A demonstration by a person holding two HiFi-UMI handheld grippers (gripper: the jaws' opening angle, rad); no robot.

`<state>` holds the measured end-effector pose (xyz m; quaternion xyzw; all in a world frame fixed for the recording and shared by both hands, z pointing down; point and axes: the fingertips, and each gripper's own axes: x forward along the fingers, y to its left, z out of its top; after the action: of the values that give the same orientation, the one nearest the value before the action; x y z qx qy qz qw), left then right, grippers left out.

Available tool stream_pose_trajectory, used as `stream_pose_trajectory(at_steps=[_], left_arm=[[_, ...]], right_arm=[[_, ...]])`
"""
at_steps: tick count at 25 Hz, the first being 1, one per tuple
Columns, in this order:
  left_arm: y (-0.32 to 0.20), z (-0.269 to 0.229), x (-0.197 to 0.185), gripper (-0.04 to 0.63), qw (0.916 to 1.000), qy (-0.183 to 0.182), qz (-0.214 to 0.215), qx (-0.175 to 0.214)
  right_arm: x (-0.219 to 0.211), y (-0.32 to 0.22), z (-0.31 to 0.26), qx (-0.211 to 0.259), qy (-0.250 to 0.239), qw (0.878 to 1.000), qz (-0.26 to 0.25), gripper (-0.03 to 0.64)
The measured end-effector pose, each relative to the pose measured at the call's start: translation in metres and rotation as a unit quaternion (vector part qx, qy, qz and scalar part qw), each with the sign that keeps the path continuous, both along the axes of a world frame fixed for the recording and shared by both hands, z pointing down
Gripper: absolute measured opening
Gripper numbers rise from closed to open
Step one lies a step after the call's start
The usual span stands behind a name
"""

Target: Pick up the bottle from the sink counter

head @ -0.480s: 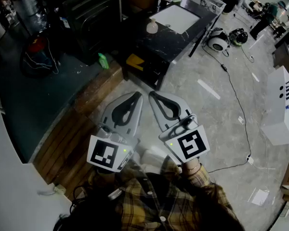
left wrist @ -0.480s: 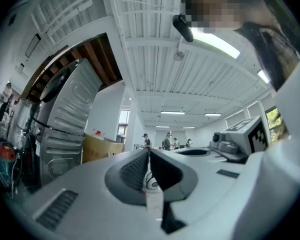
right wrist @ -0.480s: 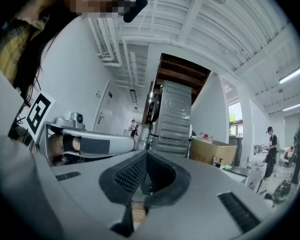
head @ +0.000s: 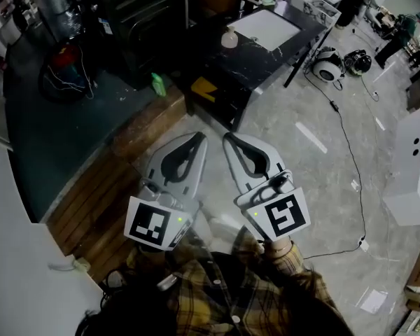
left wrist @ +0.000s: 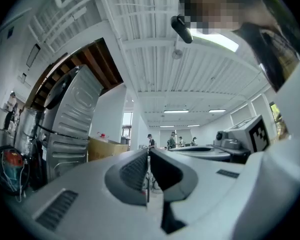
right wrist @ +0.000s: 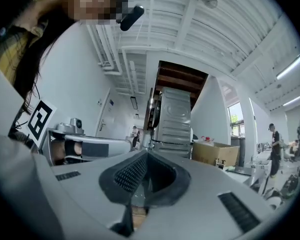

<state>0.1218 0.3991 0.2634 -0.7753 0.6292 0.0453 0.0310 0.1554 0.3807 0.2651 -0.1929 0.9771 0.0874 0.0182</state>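
A small pale bottle point(head: 229, 38) stands on the black marble sink counter point(head: 264, 60), just left of the white basin point(head: 266, 28). Both grippers are held close to the person's chest, far short of the counter, tips pointing toward it. My left gripper point(head: 198, 140) is shut with nothing between its jaws; its own view shows the jaws point(left wrist: 148, 151) pressed together, aimed up at the room. My right gripper point(head: 229, 140) beside it is shut and empty too, its jaws point(right wrist: 146, 154) closed. Neither gripper view shows the bottle.
A green bottle point(head: 157, 84) lies on the dark mat left of the counter, near a wooden step point(head: 126, 159). A red item with cables point(head: 66, 65) sits further left. A black cable point(head: 346, 145) runs across the grey floor. A white unit point(head: 413, 173) stands at right.
The head view has shifted slightly, so the counter sits a little further right in the picture. Both grippers keep the same shut pose in front of the person.
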Motion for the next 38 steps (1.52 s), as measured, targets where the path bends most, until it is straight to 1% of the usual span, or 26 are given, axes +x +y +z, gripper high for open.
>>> stream_pose_trajectory(at_steps=[5, 9, 12, 16, 19, 22, 27, 32, 38], left_arm=[[0.002, 0.004, -0.003, 0.028, 0.9998, -0.001, -0.019, 0.000], [-0.009, 0.006, -0.015, 0.028, 0.9997, -0.002, -0.023, 0.003], [-0.027, 0.010, -0.031, 0.028, 0.9998, -0.002, -0.020, 0.003], [-0.063, 0.011, -0.067, 0.028, 0.9999, -0.006, -0.015, 0.003], [-0.100, 0.009, -0.101, 0.028, 1.0000, -0.005, -0.006, 0.001], [-0.134, 0.009, -0.134, 0.028, 1.0000, -0.003, 0.005, -0.005], [-0.182, 0.008, -0.181, 0.028, 0.9997, 0.002, 0.023, -0.004], [-0.219, 0.010, -0.209, 0.028, 0.9986, 0.001, 0.052, -0.002], [-0.248, 0.015, -0.230, 0.028, 0.9962, 0.000, 0.087, 0.000]], right_arm=[[-0.001, 0.000, 0.011, -0.004, 0.002, 1.000, -0.017, 0.017], [-0.011, -0.009, 0.016, -0.007, 0.005, 1.000, -0.021, 0.017], [-0.025, -0.028, 0.022, -0.009, 0.008, 1.000, -0.017, 0.017], [-0.058, -0.064, 0.026, -0.010, 0.009, 1.000, -0.009, 0.017], [-0.093, -0.097, 0.027, -0.008, 0.014, 1.000, -0.002, 0.017], [-0.128, -0.130, 0.030, -0.018, 0.023, 1.000, 0.008, 0.017], [-0.170, -0.179, 0.031, -0.022, 0.032, 0.999, 0.032, 0.017], [-0.195, -0.215, 0.034, -0.027, 0.034, 0.997, 0.061, 0.017], [-0.207, -0.244, 0.042, -0.029, 0.046, 0.993, 0.107, 0.017]])
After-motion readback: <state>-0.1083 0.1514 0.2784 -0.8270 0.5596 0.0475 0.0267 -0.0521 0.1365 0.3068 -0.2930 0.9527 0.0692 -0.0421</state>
